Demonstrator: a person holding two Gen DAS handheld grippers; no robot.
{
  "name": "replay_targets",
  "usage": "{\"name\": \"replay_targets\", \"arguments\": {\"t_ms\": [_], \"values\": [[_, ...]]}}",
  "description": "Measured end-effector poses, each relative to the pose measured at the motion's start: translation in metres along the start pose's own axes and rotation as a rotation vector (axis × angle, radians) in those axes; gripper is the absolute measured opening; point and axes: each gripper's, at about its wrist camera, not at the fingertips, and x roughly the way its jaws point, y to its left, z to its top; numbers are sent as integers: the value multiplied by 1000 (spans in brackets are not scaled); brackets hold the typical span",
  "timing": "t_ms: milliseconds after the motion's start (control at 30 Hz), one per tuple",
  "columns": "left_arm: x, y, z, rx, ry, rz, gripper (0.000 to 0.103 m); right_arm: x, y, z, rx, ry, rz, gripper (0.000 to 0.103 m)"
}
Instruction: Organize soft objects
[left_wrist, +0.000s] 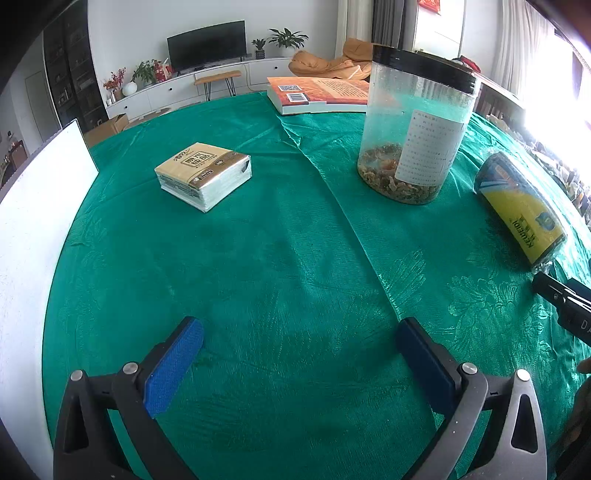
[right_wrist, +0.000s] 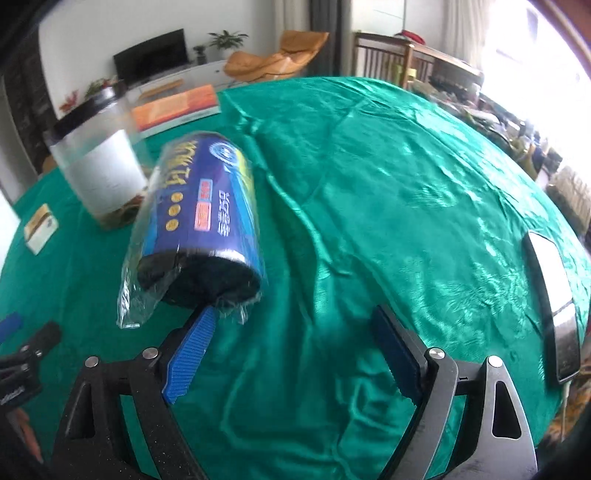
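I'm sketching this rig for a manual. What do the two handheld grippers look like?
Both look alike. The left gripper has black angular finger arms with triangular cut-outs and round silver bolts at the joints. Its fingers carry rectangular blue ribbed pads. The right gripper has the same black frame, silver bolts and blue ridged pads. White lettering marks a black body at the edge of each view; it is too cropped to read.

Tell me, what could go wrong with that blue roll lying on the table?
The wrapped blue roll lies on its side, so a nudge from the open right gripper might send it rolling. Its loose plastic wrap could slip between the pads. The tall jar stands close by and might get bumped.
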Motion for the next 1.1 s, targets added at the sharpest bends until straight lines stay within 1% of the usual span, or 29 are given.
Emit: {"name": "replay_targets", "arguments": {"t_ms": [67,200,567,600,667,733,800,833,900,933,1000,1033,1100], "values": [[-2,0,-1,0,0,0,103,-1,-1,-1,-12,-14,13,91],[-2,1,0,1,-1,2,103,-4,-2,-5,-24,-12,34,92],[-1,-1,-1,-2,1,1,103,-4,-3,-6,-27,-11,31,92],[-2,-2,-2,3,14,-2,103,-4,-3,-6,-27,-10,31,92],[-2,1,1,5,71,-24,103,-4,-3,-6,-27,-10,31,92],[-2,15,13,-71,98,-90,103,-4,-3,-6,-27,-10,31,92],[0,40,37,-198,104,-170,103,-4,-3,-7,-27,-10,31,92],[4,54,51,-267,120,-195,103,-4,-3,-6,-27,-10,31,92],[15,77,79,-374,148,-223,103,-4,-3,-6,-27,-10,31,92],[22,86,90,-404,153,-223,103,-4,-3,-6,-27,-10,31,93],[34,102,114,-441,147,-163,103,-4,-3,-6,-27,-10,31,93],[40,105,122,-443,143,-132,103,-4,-3,-6,-26,-10,31,93],[53,106,133,-432,151,-98,103,-4,-3,-6,-26,-10,32,93]]}}
